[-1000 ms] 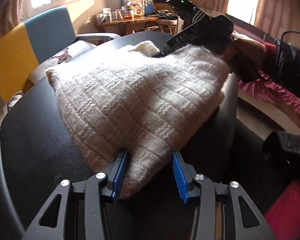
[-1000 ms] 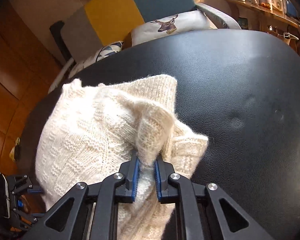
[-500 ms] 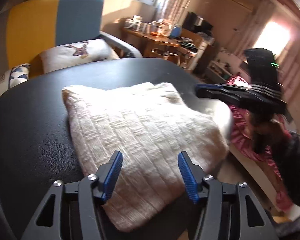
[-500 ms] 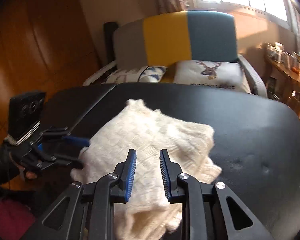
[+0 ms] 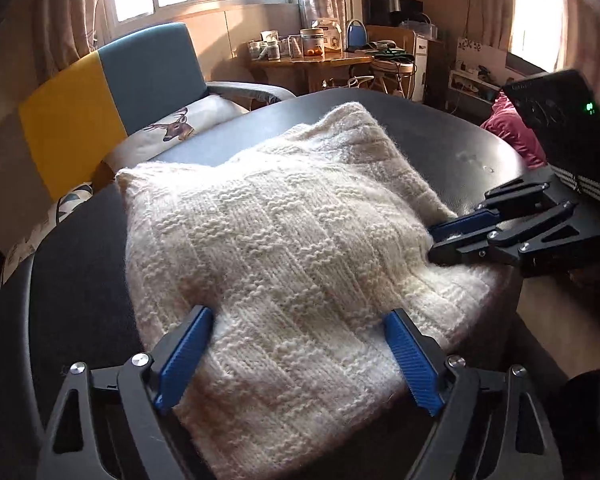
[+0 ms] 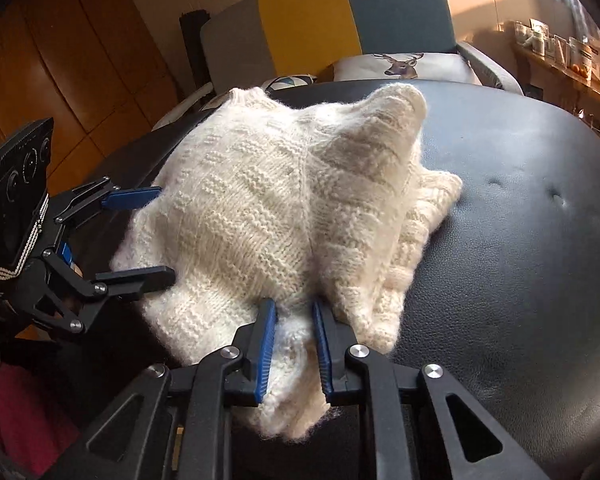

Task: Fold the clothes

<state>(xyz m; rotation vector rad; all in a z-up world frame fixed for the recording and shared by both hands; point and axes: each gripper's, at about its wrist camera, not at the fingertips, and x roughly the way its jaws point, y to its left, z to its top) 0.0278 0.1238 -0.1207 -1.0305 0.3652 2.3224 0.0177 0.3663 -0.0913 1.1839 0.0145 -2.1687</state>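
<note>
Cream knit sweater [image 5: 292, 264], folded into a thick bundle with a basket-weave texture, lies on the black leather-like table [image 6: 520, 208]. No brand, label or legible writing shows on the sweater or on either gripper.

Orientation: in the left wrist view the bundle's long axis runs from the near edge of the table, between the left gripper's fingers, away toward the armchair [image 5: 112, 92]. One corner stands up as a peak at the far end. In the right wrist view a loose lower layer spreads out to the right of the main fold.

Left gripper [image 5: 296, 356]: fingers spread wide, one blue pad [image 5: 184, 356] on each side of the near end of the sweater. The pads lie against the knit without pinching it.

Right gripper [image 6: 294, 344]: fingers drawn close together, with a small tuft of the sweater's edge between the blue pads [image 6: 264, 348]. In the left wrist view this gripper comes in from the right, its tips at the sweater's side edge.

Background: deer-print cushion [image 6: 400, 64] on the yellow-and-teal armchair; wooden side table with jars [image 5: 308, 52].
</note>
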